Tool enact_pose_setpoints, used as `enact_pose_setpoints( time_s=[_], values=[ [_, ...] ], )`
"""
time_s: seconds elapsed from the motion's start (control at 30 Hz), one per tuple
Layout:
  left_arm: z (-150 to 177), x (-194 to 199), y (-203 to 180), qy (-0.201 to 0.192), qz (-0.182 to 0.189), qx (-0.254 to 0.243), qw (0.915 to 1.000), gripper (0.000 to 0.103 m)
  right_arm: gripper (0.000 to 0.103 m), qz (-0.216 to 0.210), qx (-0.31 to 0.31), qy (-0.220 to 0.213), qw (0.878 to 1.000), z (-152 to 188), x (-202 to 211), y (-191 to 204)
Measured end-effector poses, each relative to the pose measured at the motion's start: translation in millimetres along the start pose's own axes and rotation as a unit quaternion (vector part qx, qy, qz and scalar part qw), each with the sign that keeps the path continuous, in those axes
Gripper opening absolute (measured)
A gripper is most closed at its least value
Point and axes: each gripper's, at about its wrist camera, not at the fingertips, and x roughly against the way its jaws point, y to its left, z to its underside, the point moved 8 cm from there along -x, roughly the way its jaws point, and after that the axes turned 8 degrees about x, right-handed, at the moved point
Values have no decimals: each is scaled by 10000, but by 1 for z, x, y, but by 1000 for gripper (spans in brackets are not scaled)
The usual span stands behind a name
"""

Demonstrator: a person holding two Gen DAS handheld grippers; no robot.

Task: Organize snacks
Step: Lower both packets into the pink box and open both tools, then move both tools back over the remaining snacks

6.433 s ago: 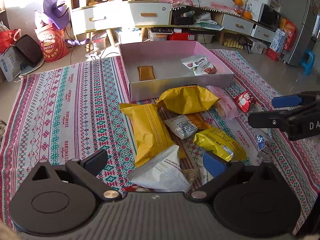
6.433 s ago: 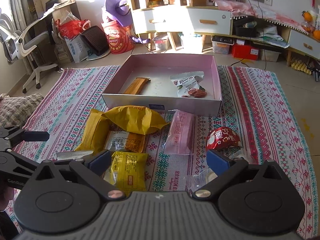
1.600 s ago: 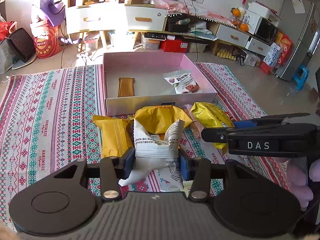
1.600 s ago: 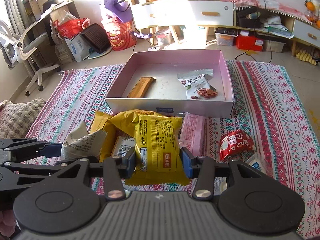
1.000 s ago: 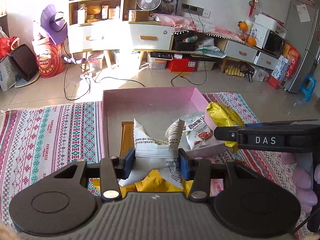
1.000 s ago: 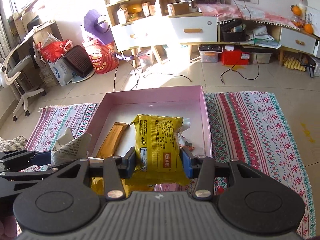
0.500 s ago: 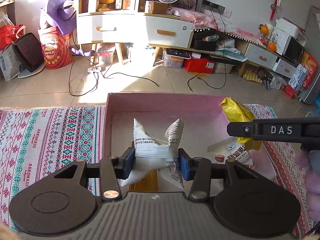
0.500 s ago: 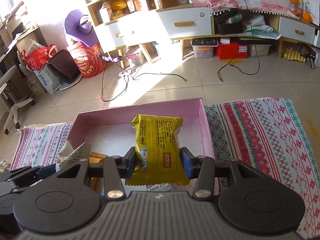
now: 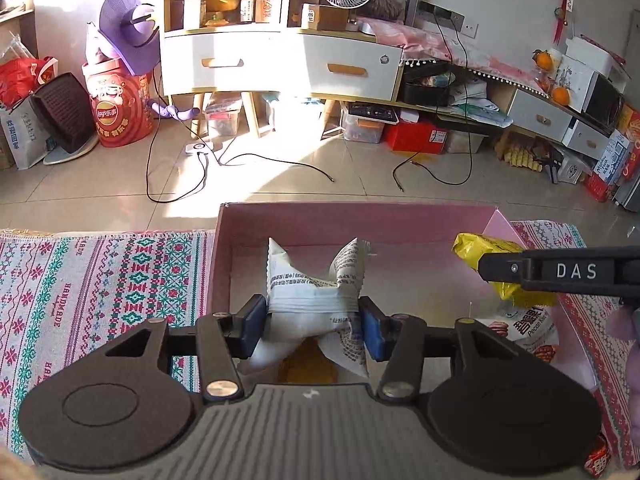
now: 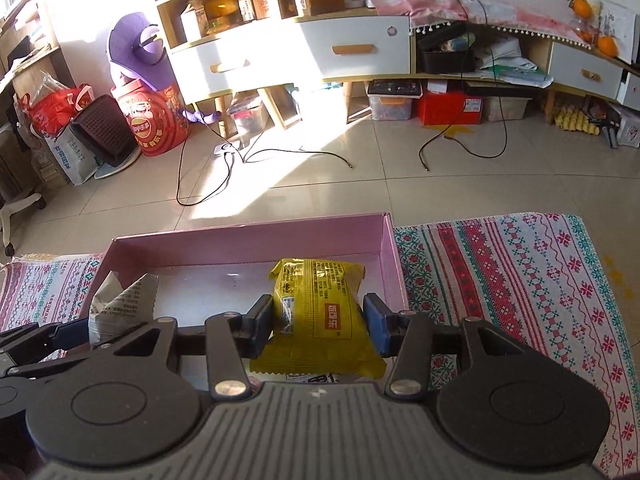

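Observation:
My left gripper (image 9: 313, 326) is shut on a white snack packet (image 9: 316, 292) and holds it above the left part of the pink box (image 9: 360, 220). My right gripper (image 10: 320, 330) is shut on a yellow snack packet (image 10: 320, 312) and holds it above the right part of the pink box (image 10: 248, 240). In the left wrist view the yellow packet (image 9: 480, 248) and the right gripper's finger (image 9: 560, 272) show at the right. In the right wrist view the white packet (image 10: 120, 304) shows at the left. A pecan packet (image 9: 528, 328) and a brown bar (image 9: 308, 368) lie in the box.
The box sits on a patterned mat (image 9: 100, 288) on a tiled floor (image 9: 280, 176). Cables (image 9: 192, 172) trail across the floor beyond the box. White drawers (image 9: 280, 64), a red bucket (image 9: 120, 116) and clutter stand along the far wall.
Both grippers have moved forward with their packets, from above the snack pile on the mat to over the inside of the pink box. Both stay shut.

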Motion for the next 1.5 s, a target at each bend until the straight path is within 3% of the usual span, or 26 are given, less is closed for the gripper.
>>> enact_pose_setpoints(
  time_s=[0.03, 0.2, 0.43, 0.93, 1.5],
  values=[
    [0, 0, 0, -12, -19, -18, 10000, 62, 46, 3, -8, -25, 10000, -1, 1, 0],
    [-1, 5, -2, -66, 45, -45, 10000, 88, 67, -66, -24, -136, 9999, -7, 8, 1],
    [-1, 20, -10, -119, 149, -252, 9995, 101, 80, -26, 51, -264, 9996, -9, 24, 1],
    [20, 65, -17, -44, 152, -703, 9974, 103, 93, -167, 157, -334, 9992, 15, 73, 0],
    [64, 110, 6, 40, 145, -673, 9976, 103, 98, -347, 776, -273, 9960, 66, 119, 16]
  ],
)
